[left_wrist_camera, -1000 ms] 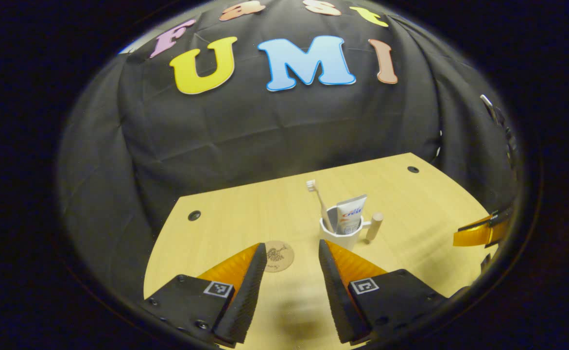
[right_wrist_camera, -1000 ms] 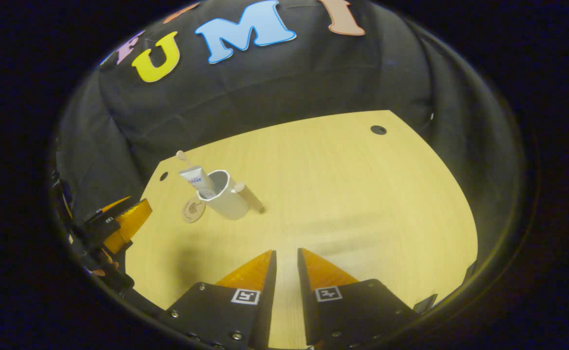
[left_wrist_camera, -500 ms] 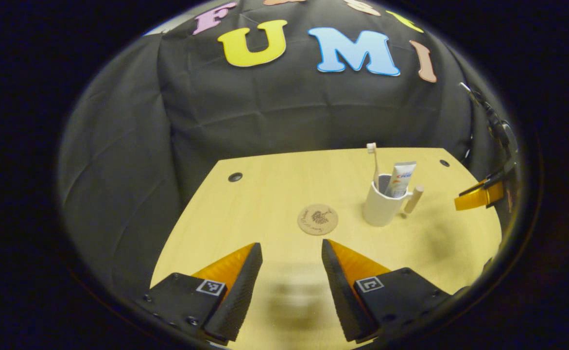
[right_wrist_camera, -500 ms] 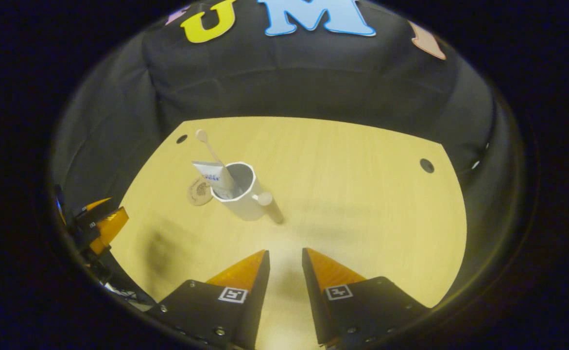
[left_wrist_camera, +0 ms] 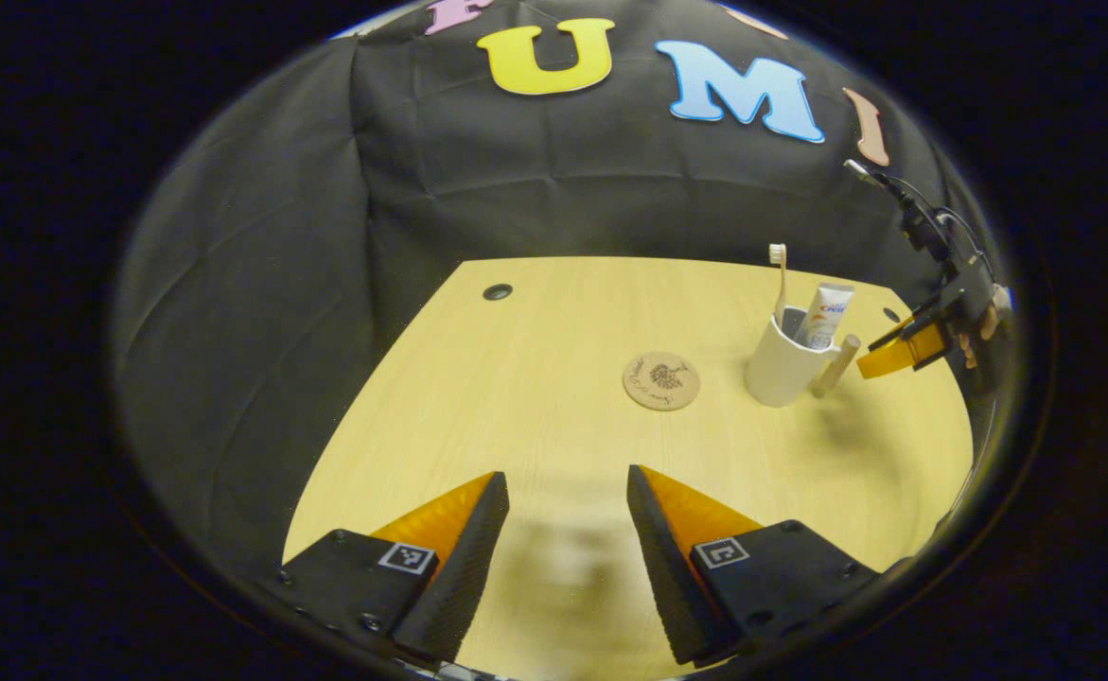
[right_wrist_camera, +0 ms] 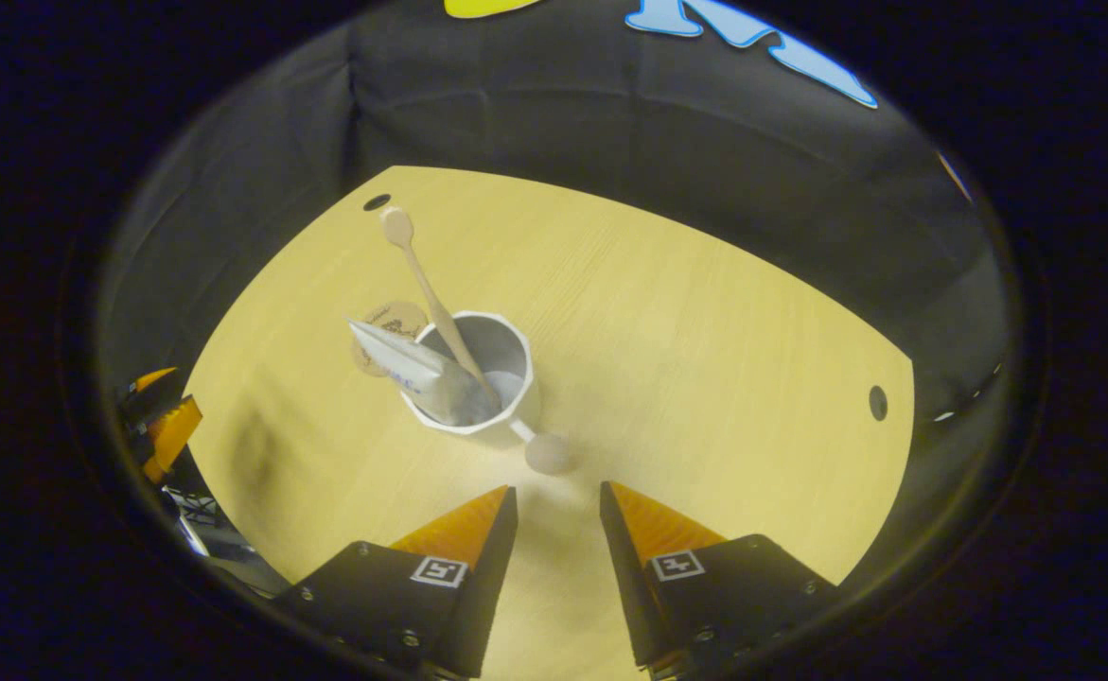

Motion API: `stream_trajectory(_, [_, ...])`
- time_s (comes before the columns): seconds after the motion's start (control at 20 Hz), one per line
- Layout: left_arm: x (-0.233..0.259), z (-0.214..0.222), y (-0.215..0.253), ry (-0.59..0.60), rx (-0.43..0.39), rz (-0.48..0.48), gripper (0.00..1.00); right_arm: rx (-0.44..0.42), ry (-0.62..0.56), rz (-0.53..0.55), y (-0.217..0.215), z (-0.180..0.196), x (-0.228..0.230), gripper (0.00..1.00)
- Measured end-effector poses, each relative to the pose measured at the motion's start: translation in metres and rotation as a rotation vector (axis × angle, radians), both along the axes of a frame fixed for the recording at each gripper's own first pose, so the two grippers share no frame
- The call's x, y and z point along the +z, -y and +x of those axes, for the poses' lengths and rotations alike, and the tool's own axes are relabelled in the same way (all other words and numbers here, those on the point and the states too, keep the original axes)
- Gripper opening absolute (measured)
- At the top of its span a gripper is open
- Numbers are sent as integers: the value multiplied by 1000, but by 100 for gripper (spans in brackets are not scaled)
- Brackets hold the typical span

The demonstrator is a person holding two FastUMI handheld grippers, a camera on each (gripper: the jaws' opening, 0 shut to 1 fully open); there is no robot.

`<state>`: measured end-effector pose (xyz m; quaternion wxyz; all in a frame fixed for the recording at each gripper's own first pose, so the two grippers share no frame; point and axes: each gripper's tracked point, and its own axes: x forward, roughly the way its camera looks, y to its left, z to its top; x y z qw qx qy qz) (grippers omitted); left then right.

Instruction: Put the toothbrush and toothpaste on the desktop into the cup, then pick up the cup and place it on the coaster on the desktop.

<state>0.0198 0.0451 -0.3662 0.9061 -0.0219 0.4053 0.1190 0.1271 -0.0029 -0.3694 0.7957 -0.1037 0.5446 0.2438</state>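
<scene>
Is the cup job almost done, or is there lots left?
About halfway. Done: the toothbrush and toothpaste already stand in the white cup. In hand: the right gripper hangs just above the cup's wooden handle, jaws open, gripping nothing. Left: lifting the cup onto the coaster, which lies bare beside it on the desktop.

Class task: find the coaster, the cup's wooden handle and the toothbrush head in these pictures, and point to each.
coaster [left_wrist_camera: 661, 380]: left gripper view, centre of the disc.
wooden handle [right_wrist_camera: 548, 452]: right gripper view, rounded top end.
toothbrush head [left_wrist_camera: 777, 253]: left gripper view, bristled tip.
</scene>
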Motion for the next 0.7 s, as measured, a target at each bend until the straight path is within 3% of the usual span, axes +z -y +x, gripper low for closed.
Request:
stream_trajectory(0.05, [-3, -2, -2, -10, 13, -3, 84, 17, -4, -17, -1, 3, -5, 52])
stream_trajectory(0.45, [-13, -25, -20, -54, 118, -14, 84, 224, -53, -122, -16, 21, -25, 54])
stream_trajectory(0.7, [-16, -36, -35, -74, 173, -6, 84, 256, -91, -137, -27, 26, -43, 54])
